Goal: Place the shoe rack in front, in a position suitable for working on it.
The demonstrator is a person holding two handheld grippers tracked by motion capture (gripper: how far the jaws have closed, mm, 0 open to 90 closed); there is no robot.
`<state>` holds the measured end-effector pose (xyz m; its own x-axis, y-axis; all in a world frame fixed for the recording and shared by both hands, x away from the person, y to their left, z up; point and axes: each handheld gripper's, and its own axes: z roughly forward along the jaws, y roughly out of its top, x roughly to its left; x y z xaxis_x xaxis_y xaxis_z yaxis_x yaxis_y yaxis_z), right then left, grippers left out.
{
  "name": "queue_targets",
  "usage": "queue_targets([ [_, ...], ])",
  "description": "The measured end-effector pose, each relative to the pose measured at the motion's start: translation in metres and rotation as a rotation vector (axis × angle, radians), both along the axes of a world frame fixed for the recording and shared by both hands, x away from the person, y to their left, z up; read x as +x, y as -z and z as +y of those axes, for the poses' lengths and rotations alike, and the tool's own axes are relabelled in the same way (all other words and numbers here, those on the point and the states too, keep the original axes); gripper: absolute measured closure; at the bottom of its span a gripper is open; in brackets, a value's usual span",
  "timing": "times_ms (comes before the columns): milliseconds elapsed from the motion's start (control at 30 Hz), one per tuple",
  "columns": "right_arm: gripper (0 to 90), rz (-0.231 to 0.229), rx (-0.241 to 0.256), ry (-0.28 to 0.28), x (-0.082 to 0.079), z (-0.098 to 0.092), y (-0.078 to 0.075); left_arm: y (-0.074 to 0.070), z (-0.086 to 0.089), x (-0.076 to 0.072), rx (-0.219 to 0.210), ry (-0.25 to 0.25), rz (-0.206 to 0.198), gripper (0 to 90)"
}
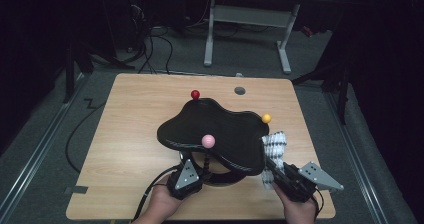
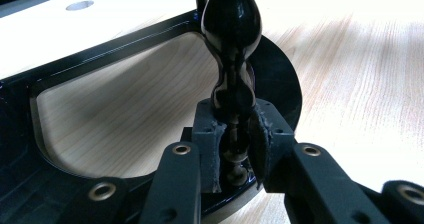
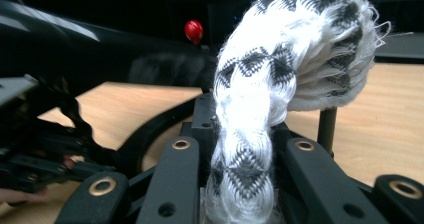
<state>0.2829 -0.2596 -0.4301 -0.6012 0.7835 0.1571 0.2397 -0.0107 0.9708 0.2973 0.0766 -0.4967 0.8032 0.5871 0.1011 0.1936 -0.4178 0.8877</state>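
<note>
My left claw [image 2: 235, 149] is nearly shut. It pinches a thin black post [image 2: 231, 79] w/ bumps on it. The pads touch the post on both sides, low down near its foot. In the left gripper view the post stands straight up, from the bottom middle to the top middle of the frame. Its long way runs up and down. The foot sits on a black ring base [image 2: 125, 39] that lies flat on the surface [image 2: 360, 74].

In the high view the left claw [image 1: 192, 170] is at the bottom middle, just under a big black wavy tray [image 1: 220, 124]. The tray sits up on top of the stand, in the middle of the frame. It looks tipped, w/ the near edge lower. A pink ball [image 1: 208, 141] is at its near edge, a red ball [image 1: 195, 94] at the far edge & a yellow ball [image 1: 266, 118] at the right edge.

My right claw [image 3: 240, 169] is open only a bit, squeezed on a white & black fluffy cloth [image 3: 280, 69]. The cloth fills the gap between the pads. In the right gripper view it goes up from the claw and bends to the upper right. In the high view the cloth [image 1: 274, 151] is at the lower right, touching the right edge of the tray. Its long way runs from the right claw [image 1: 280, 176] up toward the top of the frame.

Both hands are at the bottom edge.
</note>
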Motion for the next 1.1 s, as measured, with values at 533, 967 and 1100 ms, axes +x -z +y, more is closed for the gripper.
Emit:
queue_targets([
  [533,76.5,-0.204,0.015,-0.061,-0.063,0.009,-0.047,0.001,-0.024,0.011,-0.01,0.048,-0.006,74.5],
  [967,76.7,-0.237,-0.071,0.018,-0.064,0.019,-0.044,0.001,-0.034,0.01,-0.001,0.06,-0.019,74.5],
  [1100,76.7,-0.231,-0.071,0.024,-0.061,0.018,-0.044,0.001,-0.033,0.008,0.005,0.056,-0.024,74.5],
])
